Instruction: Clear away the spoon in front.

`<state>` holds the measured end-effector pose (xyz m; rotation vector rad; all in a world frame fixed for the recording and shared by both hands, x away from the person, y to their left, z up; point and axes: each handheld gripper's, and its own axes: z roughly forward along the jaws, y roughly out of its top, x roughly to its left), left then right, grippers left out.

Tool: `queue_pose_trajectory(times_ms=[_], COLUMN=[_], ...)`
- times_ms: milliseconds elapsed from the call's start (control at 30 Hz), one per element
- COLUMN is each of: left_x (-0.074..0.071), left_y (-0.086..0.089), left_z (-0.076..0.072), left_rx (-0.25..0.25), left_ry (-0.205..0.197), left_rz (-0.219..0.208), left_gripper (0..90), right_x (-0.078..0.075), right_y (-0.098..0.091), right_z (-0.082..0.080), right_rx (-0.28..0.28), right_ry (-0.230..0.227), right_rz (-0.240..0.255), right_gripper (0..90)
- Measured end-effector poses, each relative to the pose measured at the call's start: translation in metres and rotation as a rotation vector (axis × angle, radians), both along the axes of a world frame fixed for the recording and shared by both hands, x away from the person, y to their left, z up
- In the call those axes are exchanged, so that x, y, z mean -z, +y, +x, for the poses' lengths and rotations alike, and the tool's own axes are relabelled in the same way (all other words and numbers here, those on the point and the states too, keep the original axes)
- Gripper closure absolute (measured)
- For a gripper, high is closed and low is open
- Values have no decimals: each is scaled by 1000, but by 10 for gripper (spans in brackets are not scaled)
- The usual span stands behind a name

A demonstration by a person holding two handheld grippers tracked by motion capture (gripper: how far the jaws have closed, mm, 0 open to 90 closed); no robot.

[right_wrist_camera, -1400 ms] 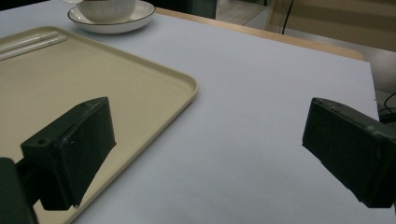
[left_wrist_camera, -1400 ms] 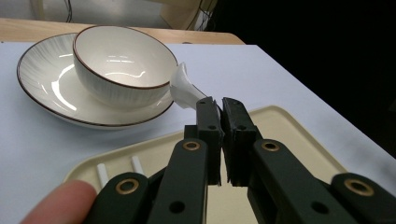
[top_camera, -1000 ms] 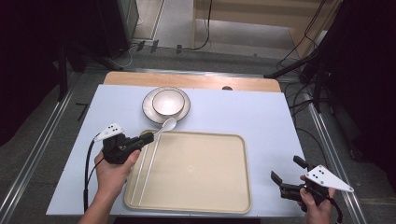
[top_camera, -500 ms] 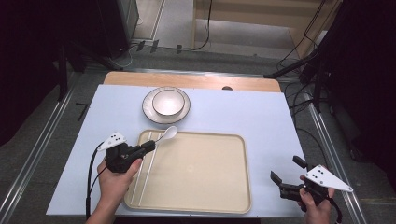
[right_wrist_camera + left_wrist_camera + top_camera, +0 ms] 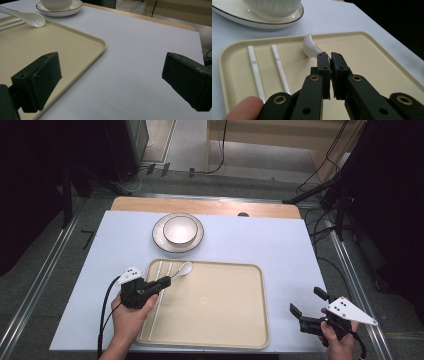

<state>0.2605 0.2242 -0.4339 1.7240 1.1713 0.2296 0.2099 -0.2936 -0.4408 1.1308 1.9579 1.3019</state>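
A white spoon (image 5: 183, 268) is held by its handle in my left gripper (image 5: 167, 281), which is shut on it. The spoon's bowl (image 5: 310, 46) sits low over the far left part of the beige tray (image 5: 215, 305); I cannot tell whether it touches the tray. Two white chopsticks (image 5: 159, 295) lie side by side along the tray's left edge, just left of the jaws in the left gripper view (image 5: 279, 67). My right gripper (image 5: 307, 301) is open and holds nothing, off the tray's near right corner above the blue mat (image 5: 140, 50).
A white bowl (image 5: 179, 230) stands on a dark-rimmed white plate (image 5: 160, 239) beyond the tray at the back of the mat. Cables and dark stands surround the table on the floor. The tray's middle and right are bare.
My left gripper has carried the spoon from near the plate toward me and downward, to the tray's far left part. The right gripper has stayed in place.
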Motion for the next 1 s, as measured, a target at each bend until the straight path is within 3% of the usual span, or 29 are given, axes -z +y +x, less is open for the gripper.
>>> queue_pose_trajectory(times_ms=[200, 333, 567, 733, 1000], left_x=[5, 7, 6, 7, 13], left_y=[-3, -5, -7, -11, -25], left_z=[-2, -3, -4, -4, -4], left_rx=[26, 40, 46, 37, 13], left_ry=[21, 22, 5, 19, 59], left_rz=[26, 49, 53, 74, 161], left_gripper=[856, 794, 655, 661, 668], right_x=[0, 0, -1, -1, -1], right_y=[-1, -1, -2, -2, -2], right_z=[0, -1, -1, -1, -1], right_rx=[3, 4, 5, 5, 6], right_ry=[-1, -3, -5, -6, -6], right_rz=[0, 0, 1, 0, 1], right_gripper=[26, 26, 26, 26, 26])
